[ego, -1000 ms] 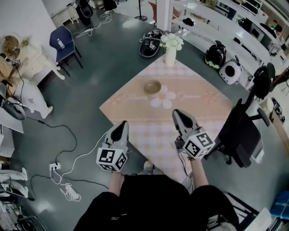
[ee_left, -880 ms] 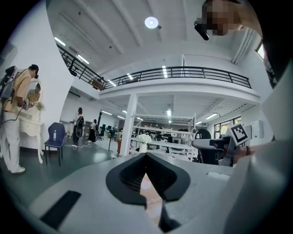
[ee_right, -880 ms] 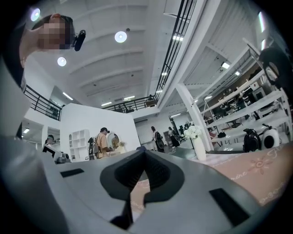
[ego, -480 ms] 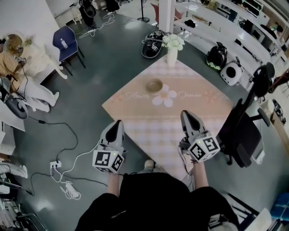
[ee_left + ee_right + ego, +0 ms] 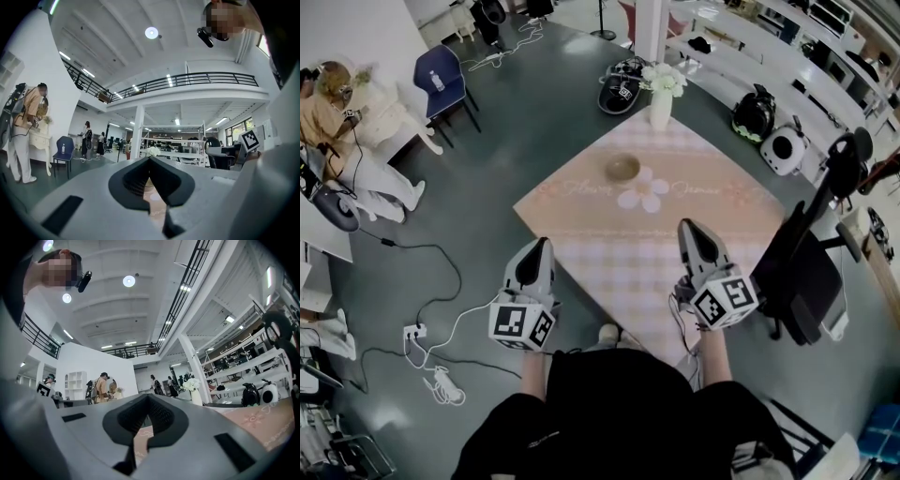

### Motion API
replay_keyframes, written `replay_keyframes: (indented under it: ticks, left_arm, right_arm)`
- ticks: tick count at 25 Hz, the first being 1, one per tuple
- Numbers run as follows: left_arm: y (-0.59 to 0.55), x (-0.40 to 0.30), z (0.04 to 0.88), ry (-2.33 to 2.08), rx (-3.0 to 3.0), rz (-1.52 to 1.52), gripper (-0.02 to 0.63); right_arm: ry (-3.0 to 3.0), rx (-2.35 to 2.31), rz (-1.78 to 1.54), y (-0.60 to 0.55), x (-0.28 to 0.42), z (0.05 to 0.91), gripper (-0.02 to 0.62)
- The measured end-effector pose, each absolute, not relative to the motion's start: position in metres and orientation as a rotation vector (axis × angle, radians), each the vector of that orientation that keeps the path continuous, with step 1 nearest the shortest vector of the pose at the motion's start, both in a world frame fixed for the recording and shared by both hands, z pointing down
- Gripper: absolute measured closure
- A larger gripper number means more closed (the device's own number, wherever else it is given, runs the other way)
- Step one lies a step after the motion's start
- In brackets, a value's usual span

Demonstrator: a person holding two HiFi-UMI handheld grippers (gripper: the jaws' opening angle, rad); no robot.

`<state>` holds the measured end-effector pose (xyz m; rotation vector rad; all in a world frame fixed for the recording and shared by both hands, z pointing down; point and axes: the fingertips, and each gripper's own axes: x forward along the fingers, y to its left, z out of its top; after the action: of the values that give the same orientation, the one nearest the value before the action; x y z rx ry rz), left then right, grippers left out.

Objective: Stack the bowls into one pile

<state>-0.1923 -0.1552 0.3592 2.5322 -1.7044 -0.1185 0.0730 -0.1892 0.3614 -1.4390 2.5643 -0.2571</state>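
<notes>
Table (image 5: 609, 267): pink checked cloth, flower print.
Chair (image 5: 802, 272): black, at the table's right edge.
Left gripper (image 5: 542, 246), right gripper (image 5: 686, 228): near side, jaws together, empty.
Vase (image 5: 661, 105): white flowers, far corner.
Bowl (image 5: 622, 169): beside the print, open cloth between it and both grippers.

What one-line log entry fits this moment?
left gripper: shut, empty | right gripper: shut, empty | bowl: on table, untouched
</notes>
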Motion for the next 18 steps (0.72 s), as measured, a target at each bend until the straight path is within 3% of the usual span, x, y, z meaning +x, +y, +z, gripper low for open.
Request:
replay_keyframes:
  ticks: [18]
  left_arm:
    - [-0.152, -0.18, 0.364, -1.722, 2.542, -0.09, 0.609]
  right_arm:
    - [2.547, -1.516, -0.196, -0.186, 0.081, 0.362, 0.603]
